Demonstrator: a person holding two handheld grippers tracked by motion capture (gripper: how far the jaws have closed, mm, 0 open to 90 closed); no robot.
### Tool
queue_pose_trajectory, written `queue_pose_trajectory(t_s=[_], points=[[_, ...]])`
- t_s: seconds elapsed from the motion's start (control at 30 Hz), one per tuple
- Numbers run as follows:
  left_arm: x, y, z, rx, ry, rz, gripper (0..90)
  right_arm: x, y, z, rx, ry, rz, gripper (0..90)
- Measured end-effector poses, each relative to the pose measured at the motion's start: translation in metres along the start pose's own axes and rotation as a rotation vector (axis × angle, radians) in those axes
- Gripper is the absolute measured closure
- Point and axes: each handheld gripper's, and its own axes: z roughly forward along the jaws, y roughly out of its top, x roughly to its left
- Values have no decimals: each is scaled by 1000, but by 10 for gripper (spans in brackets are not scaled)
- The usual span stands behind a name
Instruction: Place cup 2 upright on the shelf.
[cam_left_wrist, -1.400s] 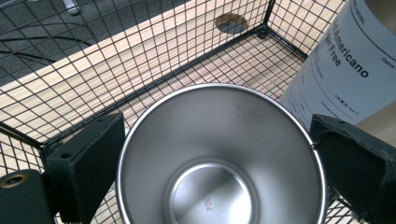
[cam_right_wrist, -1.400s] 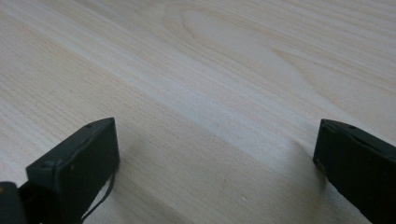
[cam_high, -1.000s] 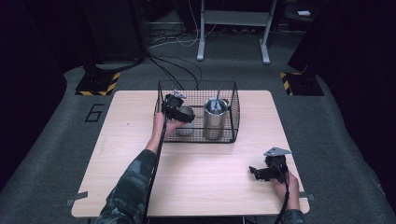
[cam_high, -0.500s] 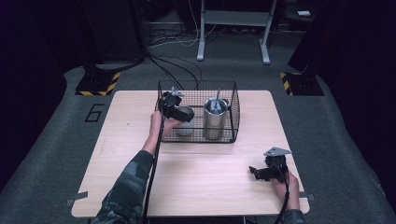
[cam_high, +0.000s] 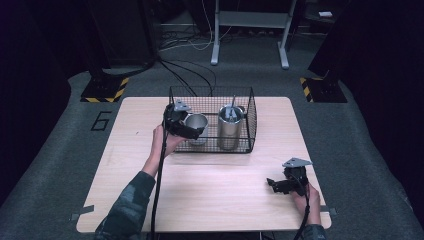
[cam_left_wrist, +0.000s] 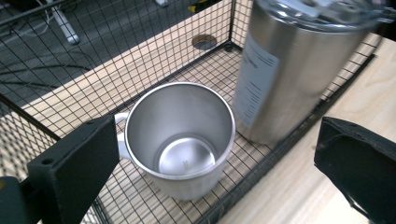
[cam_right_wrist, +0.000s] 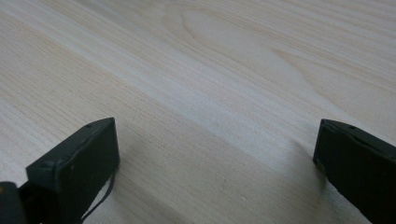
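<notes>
Two steel vessels stand inside the black wire basket (cam_high: 247, 120), which sits at the far middle of the wooden table (cam_high: 125, 165) and serves as the landmark here. Largest of them is the tall lidded tumbler (cam_high: 230, 127), upright toward the basket's right end; smaller and lower is the open steel mug (cam_high: 196, 125), upright toward the basket's left end, its mouth facing up and its handle pointing away from the tumbler. At the basket's left front corner hovers the left gripper (cam_high: 192, 131), jaws spread wide and empty, with the mug (cam_left_wrist: 182, 137) lying straight ahead and below between them. Well clear of the basket, near the table's front right, the right gripper (cam_high: 274, 184) rests low with jaws wide and empty. I judge the left hand far nearer for a grasp across the mug's rim.
</notes>
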Motion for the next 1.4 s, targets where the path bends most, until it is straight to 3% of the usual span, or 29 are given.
queue_pose_trajectory(t_s=[0.3,0.37,0.5,0.7,1.03,1.27,1.4], points=[[-16,-25,-29,-35,-4,30,2,0,0,0,0,0,0,0],[-20,-34,-35,-45,-18,25,2,0,0,0,0,0,0,0],[-29,-56,-42,-62,-4,25,2,0,0,0,0,0,0,0],[-36,-91,-43,-19,-5,13,1,0,0,0,0,0,-1,0],[-39,-157,-40,21,16,-77,1,0,0,0,0,-1,-1,0],[-40,-187,-36,77,73,-83,0,0,0,0,0,0,0,0],[-40,-195,-33,92,89,-93,0,0,0,0,0,0,0,0]])
